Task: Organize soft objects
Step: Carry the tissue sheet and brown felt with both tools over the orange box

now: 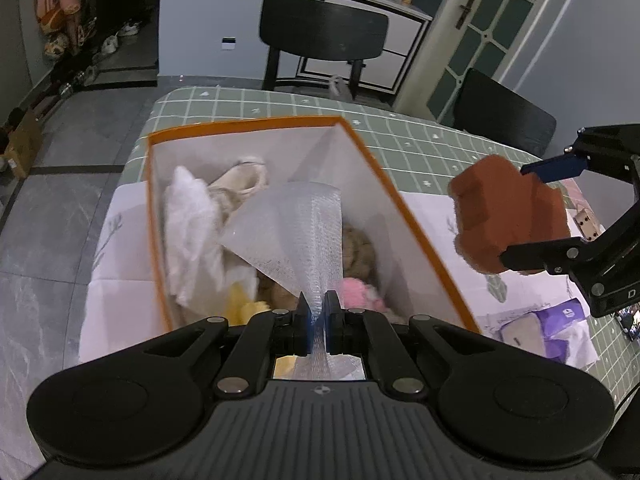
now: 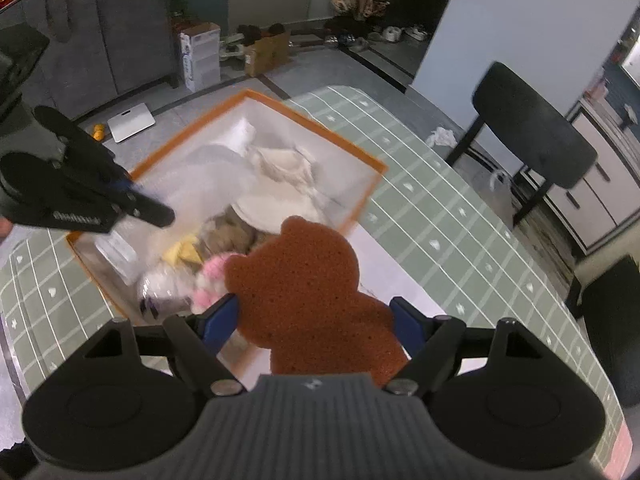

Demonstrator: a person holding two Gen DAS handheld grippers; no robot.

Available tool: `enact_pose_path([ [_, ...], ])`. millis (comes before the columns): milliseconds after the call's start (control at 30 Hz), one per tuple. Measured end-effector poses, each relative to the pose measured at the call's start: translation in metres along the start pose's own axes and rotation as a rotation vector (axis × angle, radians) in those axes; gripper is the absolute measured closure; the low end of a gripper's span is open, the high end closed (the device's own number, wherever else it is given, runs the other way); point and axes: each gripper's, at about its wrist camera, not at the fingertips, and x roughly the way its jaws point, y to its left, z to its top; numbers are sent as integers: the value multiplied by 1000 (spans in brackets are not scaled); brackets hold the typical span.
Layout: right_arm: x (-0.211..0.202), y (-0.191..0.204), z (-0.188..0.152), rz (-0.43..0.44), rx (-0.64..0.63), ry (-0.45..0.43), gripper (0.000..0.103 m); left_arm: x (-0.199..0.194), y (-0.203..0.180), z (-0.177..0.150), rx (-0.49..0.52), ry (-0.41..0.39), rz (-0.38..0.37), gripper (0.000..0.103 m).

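Note:
An orange-rimmed white box (image 1: 362,148) (image 2: 372,166) on the green checked table holds soft things: white cloth (image 1: 192,228), a cream fabric piece (image 1: 240,180), a brown plush (image 1: 358,252), a pink plush (image 1: 356,292) (image 2: 210,280) and something yellow (image 1: 240,304). My left gripper (image 1: 317,320) is shut on a sheet of bubble wrap (image 1: 296,228), which fans out over the box. My right gripper (image 2: 316,320) (image 1: 532,216) is shut on a brown bear-shaped sponge (image 2: 304,292) (image 1: 504,220), held in the air just right of the box.
White paper (image 1: 120,248) lies under the box. A purple-and-white packet (image 1: 552,332) and a small wooden block (image 1: 586,224) lie on the table at the right. Two black chairs (image 1: 320,36) (image 1: 504,116) stand beyond the table's far edge. Floor lies off the left edge.

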Motion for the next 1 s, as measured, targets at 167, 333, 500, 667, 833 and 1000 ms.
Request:
enact_pose_path([
  [167,16,22,25,16,-37,7,23,0,16,-3,-3,-1,5,97],
  [333,32,35,43,2,-85,13,23,3,29,-5,-3,-2,7,97],
  [500,53,38,64,10,-119,-1,23,20,38,-12,5,23,-1,97],
  [667,80,43,84,-12,-161,-29,23,31,48,-17,-4,29,-23,97],
  [833,105,49,101,11,-208,-25,23,30,40,-17,40,31,-17,97],
  [1000,130,49,110,-1,-245,-1,23,36,30,-16,116,31,34,96],
])
